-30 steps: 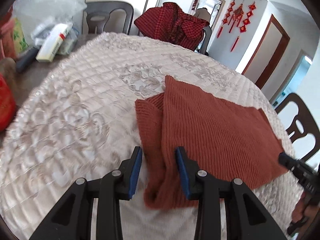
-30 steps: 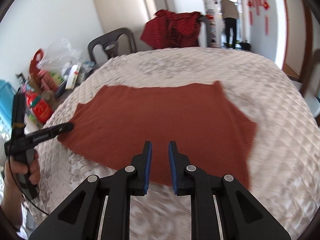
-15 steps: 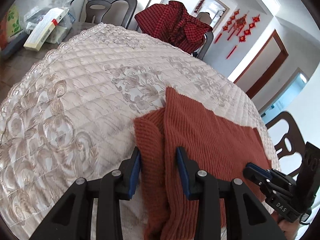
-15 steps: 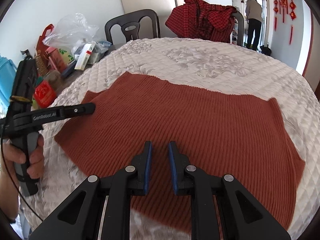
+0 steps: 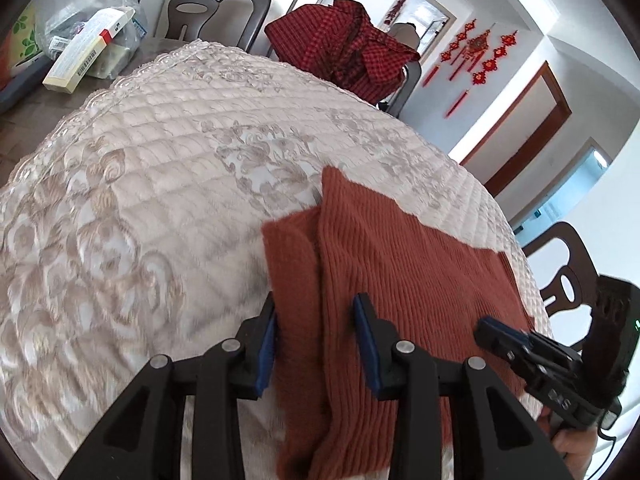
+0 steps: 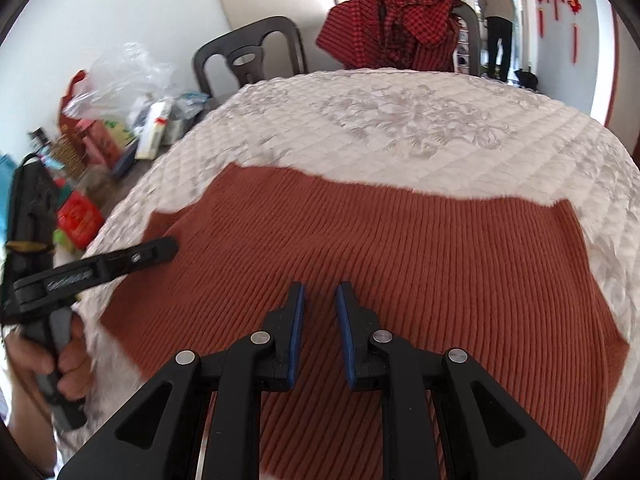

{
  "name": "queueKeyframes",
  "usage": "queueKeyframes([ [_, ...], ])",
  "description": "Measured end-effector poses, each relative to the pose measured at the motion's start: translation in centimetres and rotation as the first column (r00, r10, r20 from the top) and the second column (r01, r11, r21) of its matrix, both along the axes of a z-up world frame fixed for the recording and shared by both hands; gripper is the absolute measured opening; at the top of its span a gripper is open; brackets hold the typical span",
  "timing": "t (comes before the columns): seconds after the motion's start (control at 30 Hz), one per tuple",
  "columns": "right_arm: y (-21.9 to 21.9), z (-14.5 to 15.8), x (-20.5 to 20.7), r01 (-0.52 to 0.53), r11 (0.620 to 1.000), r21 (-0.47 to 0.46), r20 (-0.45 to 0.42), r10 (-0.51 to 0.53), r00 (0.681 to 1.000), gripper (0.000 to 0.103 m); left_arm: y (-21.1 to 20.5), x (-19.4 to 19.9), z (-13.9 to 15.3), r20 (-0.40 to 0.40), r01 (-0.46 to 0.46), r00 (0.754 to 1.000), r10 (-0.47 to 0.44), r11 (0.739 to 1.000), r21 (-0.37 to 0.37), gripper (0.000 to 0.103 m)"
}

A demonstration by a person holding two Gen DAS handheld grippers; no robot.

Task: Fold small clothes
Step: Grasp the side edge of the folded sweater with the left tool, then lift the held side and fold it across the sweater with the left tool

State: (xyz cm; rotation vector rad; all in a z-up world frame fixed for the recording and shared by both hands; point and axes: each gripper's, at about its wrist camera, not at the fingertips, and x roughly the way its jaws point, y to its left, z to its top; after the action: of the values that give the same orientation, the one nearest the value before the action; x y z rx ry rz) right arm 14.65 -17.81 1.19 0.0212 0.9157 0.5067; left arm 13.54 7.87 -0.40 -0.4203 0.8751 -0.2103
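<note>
A rust-red ribbed knit garment (image 6: 400,248) lies flat on the quilted cream tablecloth (image 6: 400,120). In the left wrist view the garment (image 5: 400,272) shows a folded-under strip along its left edge. My left gripper (image 5: 316,320) is open and hovers over that left edge, empty. My right gripper (image 6: 320,304) is open with a narrow gap, low over the garment's near middle, empty. The left gripper also shows in the right wrist view (image 6: 160,248), and the right gripper shows in the left wrist view (image 5: 492,328).
A red checked cloth (image 6: 400,24) hangs on a chair at the far side. Dark chairs (image 5: 208,4) stand around the table. Boxes and plastic bags (image 6: 120,120) crowd the left side. A person (image 6: 496,20) stands in the far doorway.
Both grippers have moved forward over the garment and lower. The right gripper's gap has opened slightly. The garment has not been lifted.
</note>
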Motion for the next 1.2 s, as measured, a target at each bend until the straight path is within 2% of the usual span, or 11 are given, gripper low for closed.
queueKeyframes([
  [0.13,-0.5,0.1,-3.6,-0.037,0.999,0.009,0.006,0.037,0.999,0.017,-0.1,-0.2,-0.1,0.013,0.007,1.0,-0.007,1.0,0.01,0.038],
  [0.3,-1.1,-1.0,-5.9,-0.048,0.998,0.031,-0.02,0.049,0.999,0.017,-0.2,0.3,0.0,-0.001,0.007,1.0,-0.007,1.0,0.014,0.038],
  [0.5,-3.0,0.2,-7.6,-0.021,0.998,0.059,-0.003,0.022,1.0,0.017,0.4,-1.0,-0.1,-0.024,0.008,1.0,-0.008,0.999,-0.031,0.037],
  [0.6,-6.0,0.4,-8.3,0.048,0.995,0.082,-0.005,-0.048,0.999,0.018,0.5,-1.7,-0.3,-0.001,0.015,1.0,-0.015,0.999,-0.037,0.037],
  [0.7,-8.3,0.6,-8.3,0.112,0.983,0.143,-0.026,-0.11,0.994,0.018,0.5,-1.0,-0.4,-0.005,0.01,1.0,-0.011,0.998,-0.057,0.037],
  [0.83,-8.8,1.3,-8.3,0.139,0.978,0.157,0.003,-0.141,0.99,0.018,0.4,-0.1,-0.4,-0.012,0.016,1.0,-0.017,0.996,-0.084,0.036],
  [0.93,-9.9,1.2,-8.9,0.165,0.971,0.173,-0.012,-0.166,0.986,0.018,0.5,-0.9,-0.3,-0.014,0.034,0.999,-0.036,0.995,-0.093,0.036],
  [0.97,-10.6,1.1,-9.2,0.183,0.967,0.177,-0.016,-0.183,0.983,0.019,0.6,-1.4,-0.3,-0.012,0.039,0.999,-0.04,0.994,-0.097,0.036],
  [1.03,-12.4,0.5,-9.9,0.232,0.952,0.199,-0.038,-0.229,0.973,0.035,0.8,-1.8,-0.5,-0.012,0.047,0.999,-0.048,0.992,-0.115,0.036],
  [1.13,-14.6,-0.5,-10.1,0.311,0.918,0.245,-0.107,-0.294,0.95,0.037,1.0,-1.2,-0.5,-0.017,0.051,0.998,-0.054,0.988,-0.148,0.036],
  [1.2,-15.5,-0.4,-10.0,0.341,0.905,0.253,-0.113,-0.323,0.94,0.037,1.0,-0.6,-0.7,-0.03,0.054,0.998,-0.059,0.985,-0.165,0.02],
])
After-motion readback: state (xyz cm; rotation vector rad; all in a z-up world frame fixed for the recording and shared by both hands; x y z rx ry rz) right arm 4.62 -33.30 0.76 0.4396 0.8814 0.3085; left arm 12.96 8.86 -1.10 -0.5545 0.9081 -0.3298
